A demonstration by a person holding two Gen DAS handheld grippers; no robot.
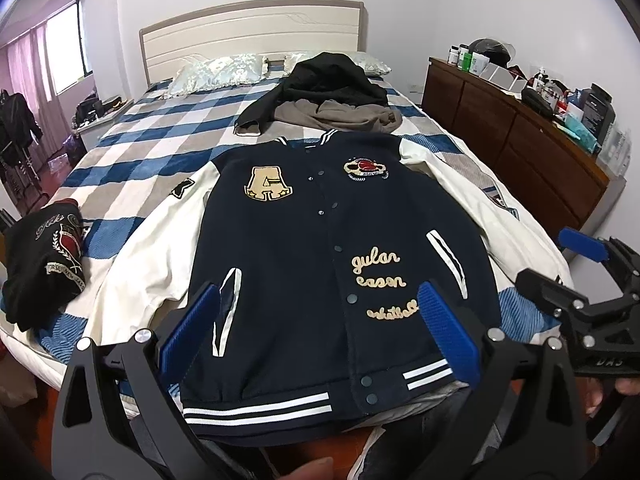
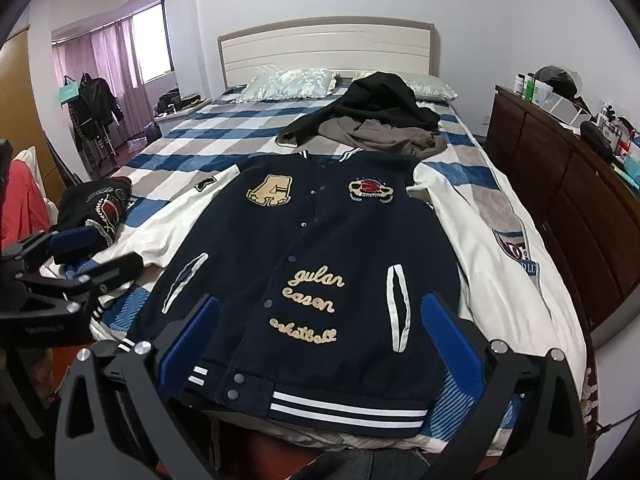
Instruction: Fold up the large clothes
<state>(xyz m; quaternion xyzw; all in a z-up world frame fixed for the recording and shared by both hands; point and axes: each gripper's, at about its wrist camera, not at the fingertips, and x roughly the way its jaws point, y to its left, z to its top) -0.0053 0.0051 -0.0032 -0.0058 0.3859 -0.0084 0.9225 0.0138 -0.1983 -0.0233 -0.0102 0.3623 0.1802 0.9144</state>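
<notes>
Navy-blue varsity jacket (image 1: 320, 248) with cream-white sleeves and gold letter patches lies flat and face up on the blue, white and grey checked bed (image 1: 152, 128), buttoned closed, with its striped hem at the near edge of the bed and its collar pointing away toward the pale headboard (image 1: 252, 36). Its long axis therefore runs straight away from both pairs of jaws, and the two sleeves spread out to the sides. The left gripper (image 1: 316, 332) hovers above the hem a little to the left of the button line, and its blue pads stand wide apart with nothing between them. The right gripper (image 2: 316, 340) hovers above the hem on the other side, also widely open and empty. Each one is nearer to the sleeve on its own side: the left white sleeve (image 1: 160, 240) for the left hand, the right white sleeve (image 2: 492, 248) for the right. In my judgement the folding is not yet begun, and the first fold probably brings one sleeve inward across the body. A heap of black and grey clothes (image 1: 324, 96) lies beyond the collar, and a folded black garment with embroidery (image 1: 44, 264) rests at the left edge.
</notes>
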